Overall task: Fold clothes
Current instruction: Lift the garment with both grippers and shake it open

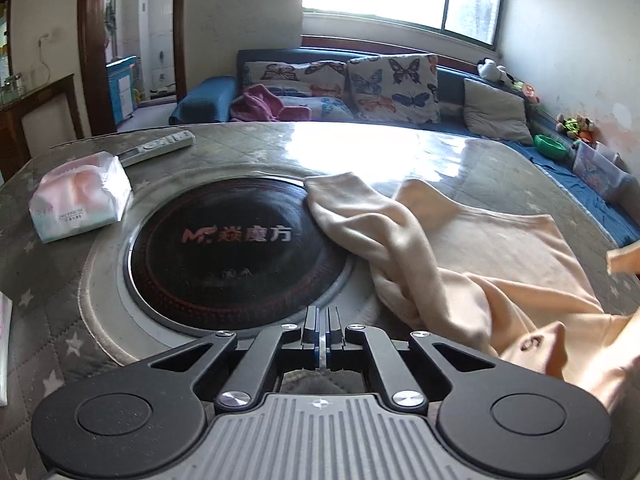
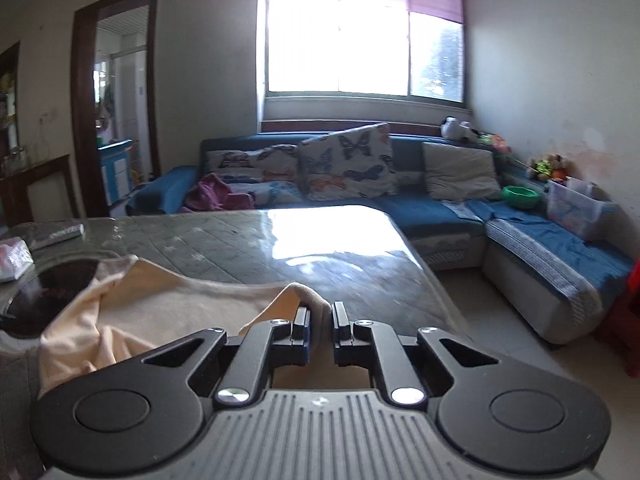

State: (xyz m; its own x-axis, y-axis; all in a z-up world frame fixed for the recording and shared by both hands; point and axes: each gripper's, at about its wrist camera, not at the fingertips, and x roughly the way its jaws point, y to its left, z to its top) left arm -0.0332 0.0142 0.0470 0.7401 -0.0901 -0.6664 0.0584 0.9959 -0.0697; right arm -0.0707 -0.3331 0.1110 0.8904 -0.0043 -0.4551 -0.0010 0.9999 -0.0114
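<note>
Here, from the left wrist, the peach garment (image 1: 496, 248) lies on the table (image 1: 240, 148), one sleeve reaching toward the black cooktop (image 1: 236, 248), its near edge cut off; the left gripper (image 1: 322, 320) is closed, empty. From the right wrist, the right gripper (image 2: 320, 312) pinches a garment fold, the rest hidden.

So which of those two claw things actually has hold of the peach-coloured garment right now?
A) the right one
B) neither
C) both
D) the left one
A: in the right wrist view a fold of the peach garment sits pinched inside the right gripper, while the left gripper is closed on nothing, over the table's dark round plate.
</note>
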